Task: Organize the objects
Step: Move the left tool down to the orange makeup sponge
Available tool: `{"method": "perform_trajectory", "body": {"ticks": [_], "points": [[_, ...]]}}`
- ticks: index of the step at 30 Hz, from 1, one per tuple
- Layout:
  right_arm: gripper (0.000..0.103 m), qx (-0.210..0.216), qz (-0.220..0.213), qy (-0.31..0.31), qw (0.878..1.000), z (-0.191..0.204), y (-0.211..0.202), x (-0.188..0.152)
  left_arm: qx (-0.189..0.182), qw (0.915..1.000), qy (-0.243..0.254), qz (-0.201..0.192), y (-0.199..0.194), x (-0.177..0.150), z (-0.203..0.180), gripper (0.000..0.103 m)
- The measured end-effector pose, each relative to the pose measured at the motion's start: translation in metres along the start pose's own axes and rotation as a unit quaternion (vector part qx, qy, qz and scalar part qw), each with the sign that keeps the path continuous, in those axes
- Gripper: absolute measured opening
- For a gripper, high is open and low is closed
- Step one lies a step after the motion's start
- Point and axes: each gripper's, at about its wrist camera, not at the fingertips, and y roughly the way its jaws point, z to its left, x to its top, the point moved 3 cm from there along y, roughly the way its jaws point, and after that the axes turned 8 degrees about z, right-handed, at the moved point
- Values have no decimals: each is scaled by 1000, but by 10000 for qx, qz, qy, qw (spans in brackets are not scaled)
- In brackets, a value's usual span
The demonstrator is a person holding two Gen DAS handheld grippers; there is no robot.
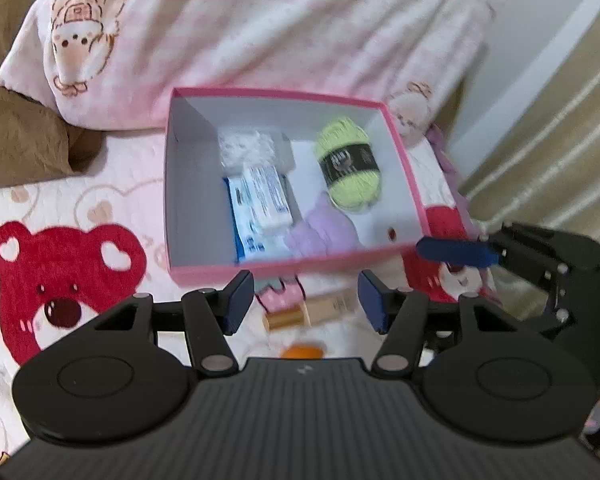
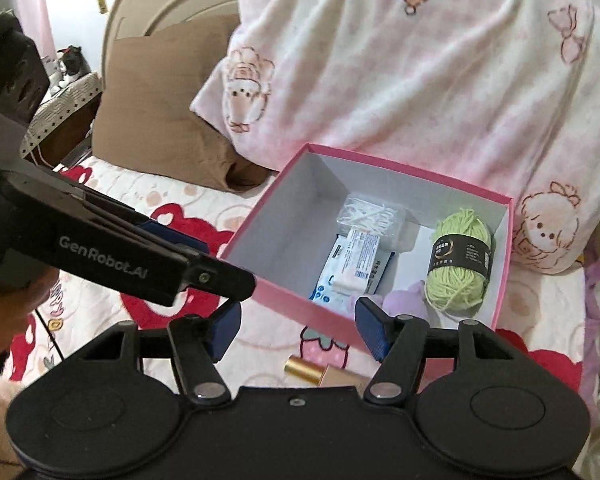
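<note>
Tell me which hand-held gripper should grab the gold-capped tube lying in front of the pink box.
Probably the left hand-held gripper: open, with the gold-capped tube showing whole between its fingers. The right hand-held gripper is open too, but its own body partly hides the tube. Close call.

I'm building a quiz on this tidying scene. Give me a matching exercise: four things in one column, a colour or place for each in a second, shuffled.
1. yarn ball
2. box
3. wipes pack
4. gold-capped tube

A. outside the box, on the bedspread
B. pink outside, white inside
C. light green with a black band
D. blue and white, in the box

Pairs: 1-C, 2-B, 3-D, 4-A
</note>
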Motion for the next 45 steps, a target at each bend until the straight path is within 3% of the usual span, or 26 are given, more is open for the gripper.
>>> {"method": "perform_trajectory", "body": {"ticks": [8,14,21,29,37,40,45], "points": [[70,31,11,-102,9999,15,-22,-34,-134,9997,183,-77,-11,-42,-10,58],[70,181,68,-207,9996,30,-24,-59,113,9997,166,-109,-1,-70,-16,58],[70,360,328,-106,9988,33,-16,-84,-20,9999,85,-107,17,-92,-12,58],[71,515,430,-118,9977,30,19,-106,-201,9998,46,-73,49,-110,0,58],[71,509,613,-54,9968,37,61,-117,-427,9980,341,-330,69,-117,8,58],[71,535,525,108,9971,34,79,-122,-220,9974,470,-506,77,-118,9,57],[71,354,459,558,9968,20,102,-128,-227,9983,476,-261,103,-122,13,56]]}}
